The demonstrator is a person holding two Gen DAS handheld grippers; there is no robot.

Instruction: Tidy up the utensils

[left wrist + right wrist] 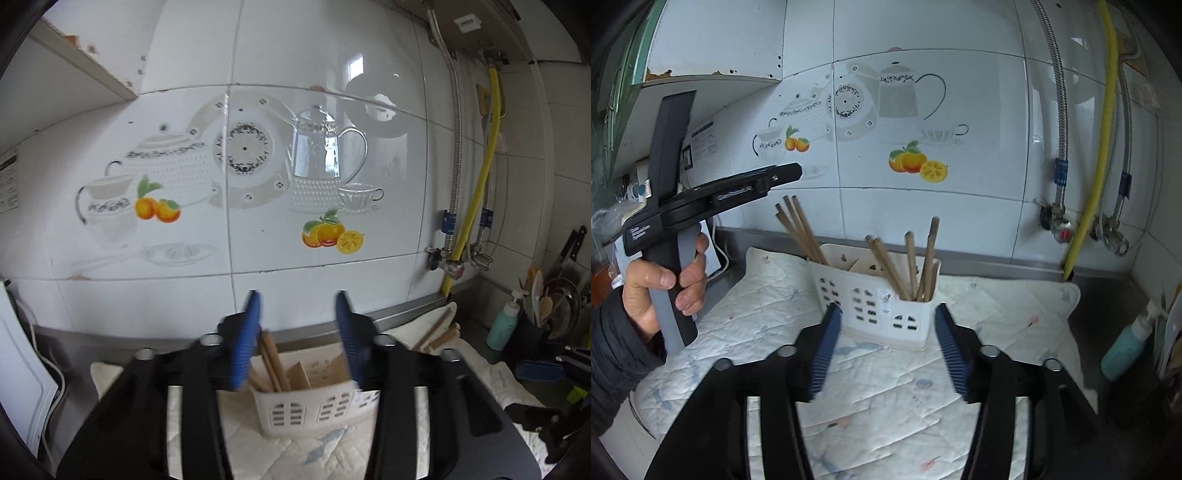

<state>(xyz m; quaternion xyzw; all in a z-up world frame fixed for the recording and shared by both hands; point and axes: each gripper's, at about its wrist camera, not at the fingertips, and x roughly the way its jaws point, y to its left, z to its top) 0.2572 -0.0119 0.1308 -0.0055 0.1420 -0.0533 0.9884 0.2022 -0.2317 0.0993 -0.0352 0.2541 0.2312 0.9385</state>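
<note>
nearest the right wrist camera, the right gripper [886,350] hangs over the quilted mat [886,413] with its blue pads spread and nothing between them; the white slotted holder [875,306] stands just beyond its tips. the left gripper [299,343], seen from its own wrist camera, also has its jaws apart, straddling the holder's top from above; one bundle of chopsticks [271,363] leans just beside the left pad, but i cannot tell if it touches, and nothing looks clamped. in the right view a hand [661,284] holds that left tool up at the left

the chopsticks are already standing in the holder: one bundle [799,229] leaning in the left compartment, several more [912,264] fanned in the right one. judging by this, the drop is done and the step in hand is clearing away. to do it well, lift each gripper straight up and back with the jaws kept wide, so a pad does not snag a leaning stick and tip the light holder

beyond stand the tiled wall [923,206], a yellow hose [1102,147] and a teal bottle [1128,343]
</note>
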